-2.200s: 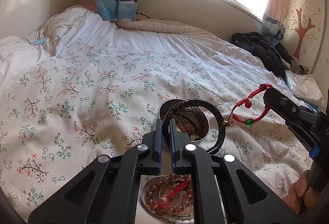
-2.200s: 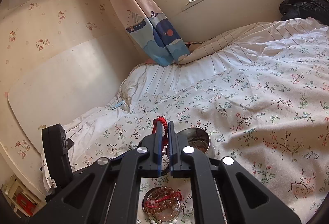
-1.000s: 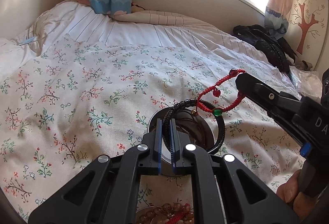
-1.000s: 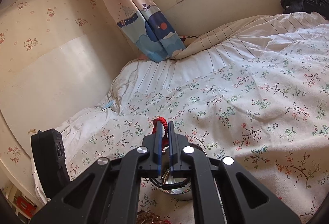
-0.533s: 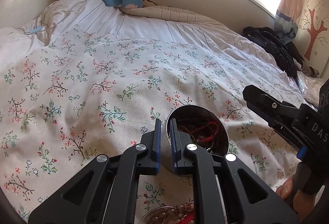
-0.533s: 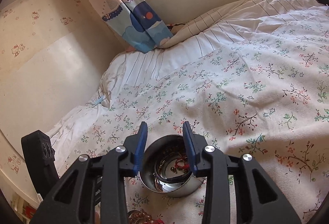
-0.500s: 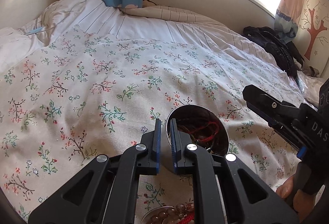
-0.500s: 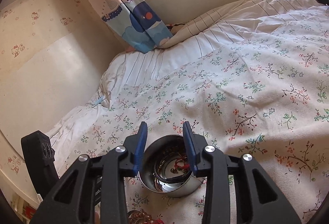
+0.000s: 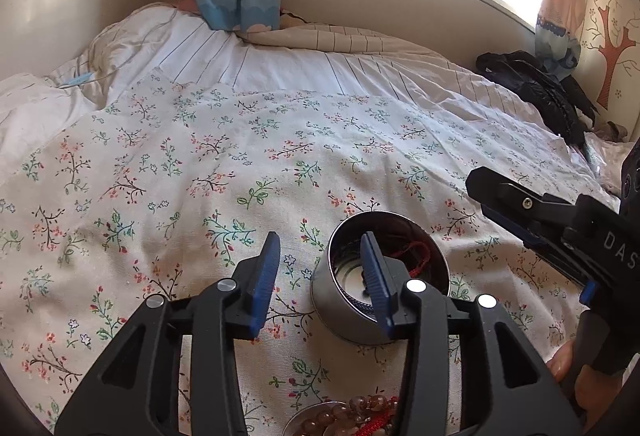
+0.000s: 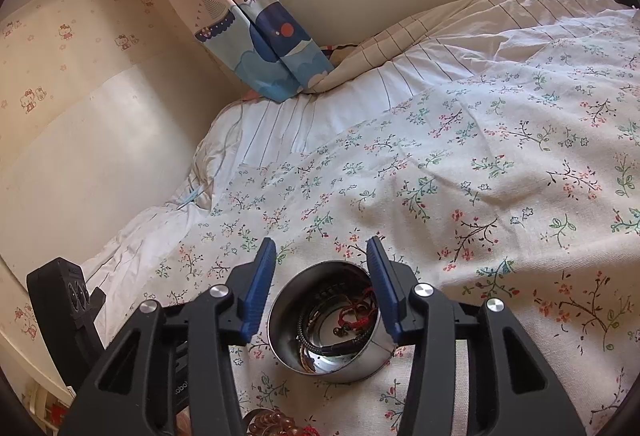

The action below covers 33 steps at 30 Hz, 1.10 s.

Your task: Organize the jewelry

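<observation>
- My left tool (image 9: 322,268) and right tool (image 10: 322,272) have just spread wide, both empty.
- Black bracelet (image 10: 340,346) and red bracelet (image 10: 354,318) now lie in the tin (image 10: 280,340); the beads (image 9: 360,410) come next, I judge.

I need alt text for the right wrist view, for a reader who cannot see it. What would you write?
The open right gripper hovers over a round metal tin that holds a red cord bracelet and dark bracelets. The tin sits on a floral bedspread. Brown beads show at the bottom edge, and part of the left gripper at far left.
</observation>
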{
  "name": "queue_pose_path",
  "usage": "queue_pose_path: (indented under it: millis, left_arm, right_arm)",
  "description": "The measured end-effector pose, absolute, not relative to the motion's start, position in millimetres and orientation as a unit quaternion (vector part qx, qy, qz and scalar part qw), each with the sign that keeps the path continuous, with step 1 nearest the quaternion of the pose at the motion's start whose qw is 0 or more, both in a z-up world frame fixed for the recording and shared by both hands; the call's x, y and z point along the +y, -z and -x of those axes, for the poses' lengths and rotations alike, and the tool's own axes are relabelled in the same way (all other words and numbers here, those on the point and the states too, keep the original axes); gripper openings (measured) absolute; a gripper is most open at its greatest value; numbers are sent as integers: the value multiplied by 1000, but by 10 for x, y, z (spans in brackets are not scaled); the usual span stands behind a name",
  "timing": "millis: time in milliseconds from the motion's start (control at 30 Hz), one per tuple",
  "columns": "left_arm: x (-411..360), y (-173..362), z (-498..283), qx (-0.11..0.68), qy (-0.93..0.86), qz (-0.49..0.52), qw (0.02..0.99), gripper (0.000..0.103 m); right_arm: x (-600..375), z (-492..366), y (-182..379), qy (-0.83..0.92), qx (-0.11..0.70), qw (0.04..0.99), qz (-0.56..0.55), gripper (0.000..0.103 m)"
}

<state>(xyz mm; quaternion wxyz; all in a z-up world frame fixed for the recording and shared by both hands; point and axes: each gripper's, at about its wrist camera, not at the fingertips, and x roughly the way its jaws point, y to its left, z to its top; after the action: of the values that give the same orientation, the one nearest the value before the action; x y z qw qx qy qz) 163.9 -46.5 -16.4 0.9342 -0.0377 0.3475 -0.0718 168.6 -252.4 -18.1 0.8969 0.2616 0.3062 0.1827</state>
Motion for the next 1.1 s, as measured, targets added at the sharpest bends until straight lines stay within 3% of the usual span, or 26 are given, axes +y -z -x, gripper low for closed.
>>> queue_pose_path:
  millis: [367,667,1100]
  left_arm:
    - [-432,150,-1548,340,52,24,939,59]
    - [-69,157,-1391,354,29,52,933,60]
    - [148,271,-979,390,14,47,920,60]
  right_arm:
    - [-2557,-1644,173,-175,304,900,-260,54]
    - [-2676,-1427,166,-159,320,896,-264,59]
    - [-2200,-1111,502,-191,447,857,-170,62]
